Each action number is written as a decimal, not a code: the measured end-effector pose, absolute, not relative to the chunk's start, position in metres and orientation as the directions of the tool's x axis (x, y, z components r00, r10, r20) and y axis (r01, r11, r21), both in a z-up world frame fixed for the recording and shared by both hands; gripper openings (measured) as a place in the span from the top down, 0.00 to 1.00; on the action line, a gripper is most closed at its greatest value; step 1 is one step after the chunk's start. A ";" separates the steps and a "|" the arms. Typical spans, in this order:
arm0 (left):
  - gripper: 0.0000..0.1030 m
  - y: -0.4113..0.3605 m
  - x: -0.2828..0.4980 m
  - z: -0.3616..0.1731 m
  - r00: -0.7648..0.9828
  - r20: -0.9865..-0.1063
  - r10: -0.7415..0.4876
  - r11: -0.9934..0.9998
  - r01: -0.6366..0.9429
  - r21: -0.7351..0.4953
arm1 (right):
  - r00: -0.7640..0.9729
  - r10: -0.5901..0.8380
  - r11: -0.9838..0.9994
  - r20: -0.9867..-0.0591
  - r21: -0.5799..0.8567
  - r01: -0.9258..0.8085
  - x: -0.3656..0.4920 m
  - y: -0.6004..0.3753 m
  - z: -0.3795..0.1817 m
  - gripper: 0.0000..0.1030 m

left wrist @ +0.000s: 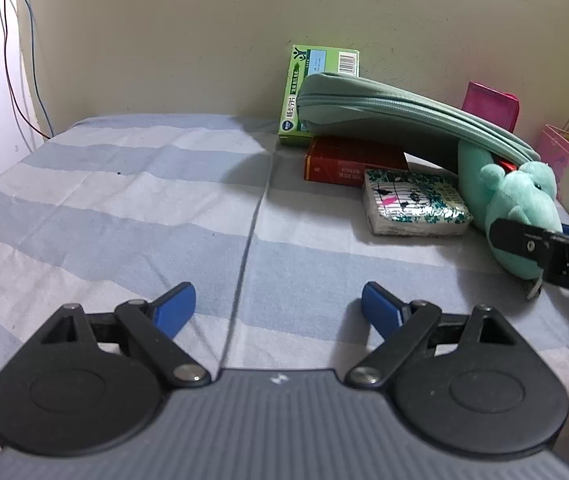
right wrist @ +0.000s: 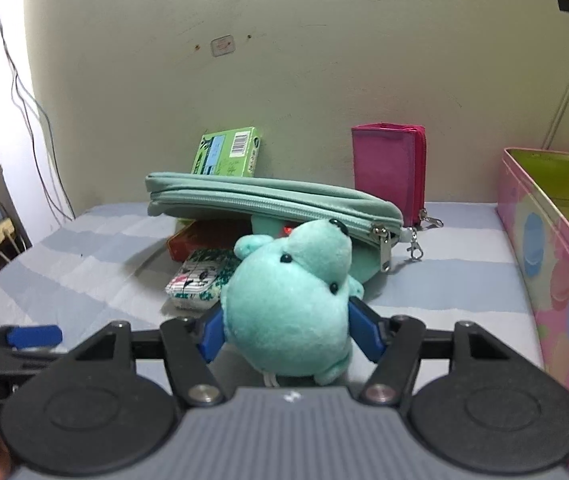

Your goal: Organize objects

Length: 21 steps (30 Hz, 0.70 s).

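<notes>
The right gripper (right wrist: 286, 330) had its blue fingers (right wrist: 211, 334) pinching the teal plush toy (right wrist: 288, 312) on both sides, low over the striped surface (right wrist: 444, 280). The left gripper (left wrist: 278, 306) hovered with fingers (left wrist: 176, 308) spread, holding nothing. Behind the toy a green zip pouch (right wrist: 268, 202) leaned across a red box (right wrist: 200, 240) and tissue packet (right wrist: 196, 280).

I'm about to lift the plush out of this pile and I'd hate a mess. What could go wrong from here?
1. The green pencil pouch lies tilted across the teal plush toy; pulling the toy away may drop or drag it.
2. The right hand-held gripper grips only soft, round stuffing, so the toy may slip out.
3. The tissue pack sits right beside the toy and may get nudged.
</notes>
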<state>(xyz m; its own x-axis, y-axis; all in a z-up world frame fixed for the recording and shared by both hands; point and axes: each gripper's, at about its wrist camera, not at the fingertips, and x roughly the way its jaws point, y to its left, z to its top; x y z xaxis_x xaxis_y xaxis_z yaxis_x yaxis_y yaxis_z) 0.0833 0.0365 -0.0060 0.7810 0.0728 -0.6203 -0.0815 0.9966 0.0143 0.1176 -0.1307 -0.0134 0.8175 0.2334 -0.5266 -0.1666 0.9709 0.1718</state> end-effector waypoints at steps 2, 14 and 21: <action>0.11 0.036 0.083 -0.006 0.781 -0.620 0.073 0.997 -0.082 0.014 | 0.813 0.235 0.970 -0.532 0.175 -0.166 0.116 -0.132 -0.013 0.40; 0.09 0.036 0.083 -0.006 0.780 -0.622 0.059 0.997 -0.077 -0.001 | 0.608 0.707 0.644 -0.362 0.686 -0.340 0.070 -0.197 -0.012 0.40; 0.08 0.036 0.082 -0.006 0.781 -0.622 0.055 0.997 -0.075 -0.006 | 0.669 0.600 0.781 -0.439 0.503 -0.370 0.048 -0.186 0.005 0.41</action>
<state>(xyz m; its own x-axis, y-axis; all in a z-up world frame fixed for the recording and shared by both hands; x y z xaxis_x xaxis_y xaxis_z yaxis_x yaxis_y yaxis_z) 0.0822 0.0357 -0.0057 0.7811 0.0552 -0.6220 -0.0750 0.9972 -0.0057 0.0476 -0.1855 0.0047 0.6689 0.6001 -0.4387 -0.3703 0.7807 0.5033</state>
